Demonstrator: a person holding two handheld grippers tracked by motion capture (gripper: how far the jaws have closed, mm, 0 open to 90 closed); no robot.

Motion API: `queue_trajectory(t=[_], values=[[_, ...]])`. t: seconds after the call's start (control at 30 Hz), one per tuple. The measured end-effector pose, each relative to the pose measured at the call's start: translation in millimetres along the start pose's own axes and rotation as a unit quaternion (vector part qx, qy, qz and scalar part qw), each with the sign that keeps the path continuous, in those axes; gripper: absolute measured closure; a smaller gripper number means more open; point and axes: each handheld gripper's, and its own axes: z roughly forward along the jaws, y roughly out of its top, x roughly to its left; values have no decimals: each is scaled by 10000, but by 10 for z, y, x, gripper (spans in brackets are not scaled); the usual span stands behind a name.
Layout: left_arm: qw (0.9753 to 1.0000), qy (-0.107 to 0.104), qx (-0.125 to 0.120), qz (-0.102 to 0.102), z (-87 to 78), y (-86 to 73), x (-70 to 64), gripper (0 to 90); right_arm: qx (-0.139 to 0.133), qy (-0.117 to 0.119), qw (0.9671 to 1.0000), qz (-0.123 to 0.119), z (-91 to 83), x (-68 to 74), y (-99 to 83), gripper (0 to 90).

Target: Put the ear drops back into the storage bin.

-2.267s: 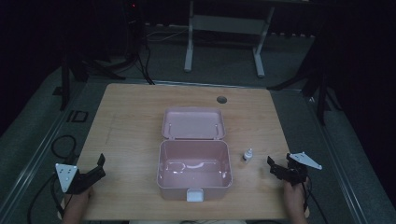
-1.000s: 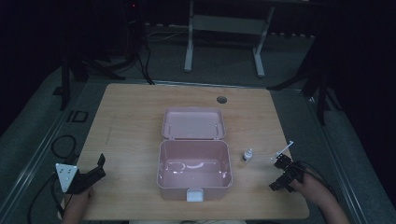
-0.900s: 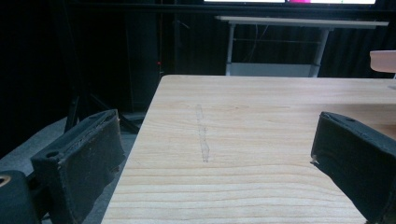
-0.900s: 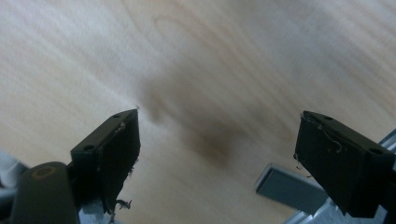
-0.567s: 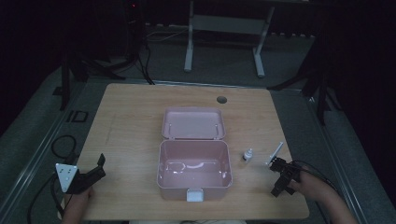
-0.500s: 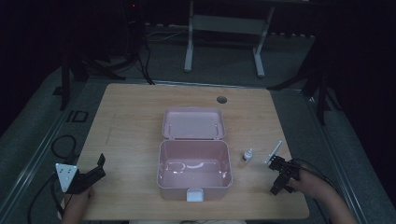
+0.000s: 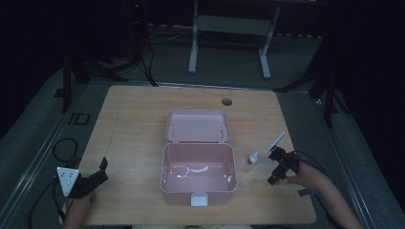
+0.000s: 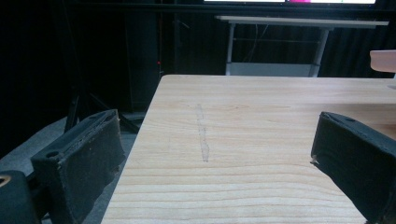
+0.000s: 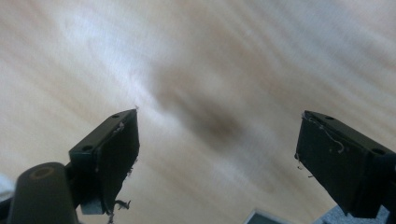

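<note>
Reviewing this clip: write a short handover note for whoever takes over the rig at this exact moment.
Left gripper: open, empty, resting near the table's front left corner.
Right gripper: open, empty, tilted down over bare wood, just right of the small bottle.
Pink box: mid-table, lid laid open, nothing loose visible inside.
Done: box open.
Left: probably grasp the bottle, upright beside the box's right wall, and put it in; nothing is held yet.

A pale pink box with a white latch sits on the light wooden table. The small bottle is white. Both grippers' jaws are black.
</note>
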Motion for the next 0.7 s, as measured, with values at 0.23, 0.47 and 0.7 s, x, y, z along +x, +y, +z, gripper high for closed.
queue_trajectory(t=[0.23,0.47,0.7], values=[[10000,-5,8,-2,1,0,0,23,155,34,9998,-94,43,2,185,137],[10000,-11,18,8,2,1,-1,23,104,157,9995,-260,36,44,419,135],[10000,-10,24,11,2,2,0,24,3,233,9993,-306,-14,68,638,174]])
